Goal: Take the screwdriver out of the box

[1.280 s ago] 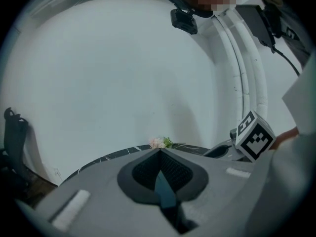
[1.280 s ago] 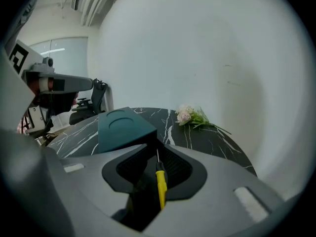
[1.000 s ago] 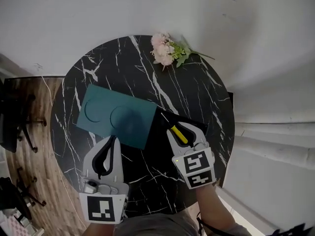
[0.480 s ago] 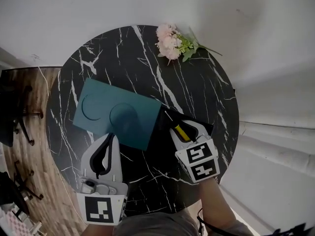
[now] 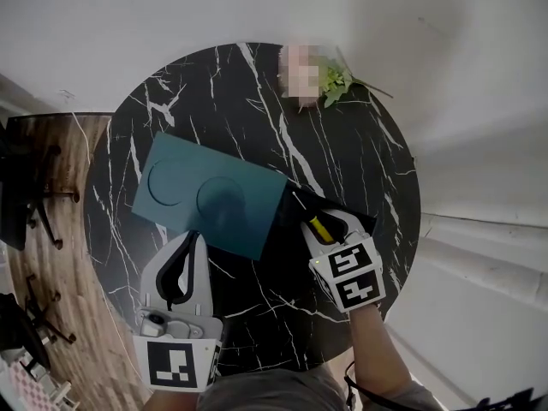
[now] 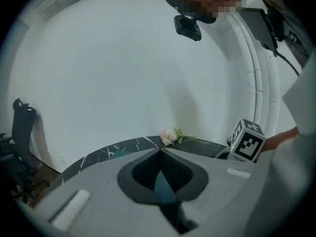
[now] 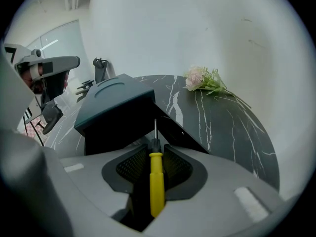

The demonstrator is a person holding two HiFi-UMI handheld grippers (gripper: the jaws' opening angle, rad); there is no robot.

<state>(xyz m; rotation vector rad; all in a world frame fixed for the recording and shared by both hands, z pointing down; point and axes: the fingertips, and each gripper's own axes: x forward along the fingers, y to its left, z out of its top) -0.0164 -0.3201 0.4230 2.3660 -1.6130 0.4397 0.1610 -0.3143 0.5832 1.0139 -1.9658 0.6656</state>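
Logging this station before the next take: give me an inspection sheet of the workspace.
Surface: round black marbled table.
Job's things: teal lid lies left of the open black box; yellow-handled screwdriver clamped, tip toward the box.
Clutter: flower sprig at the far edge.
Grippers: left gripper jaws together, empty, beside the lid; right gripper closed on the screwdriver.
Cables: thin dark cable by the person's body, off the table.
Surroundings: white wall, wood floor, dark chair.

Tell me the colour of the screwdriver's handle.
Yellow; the screwdriver handle shows best in the right gripper view.
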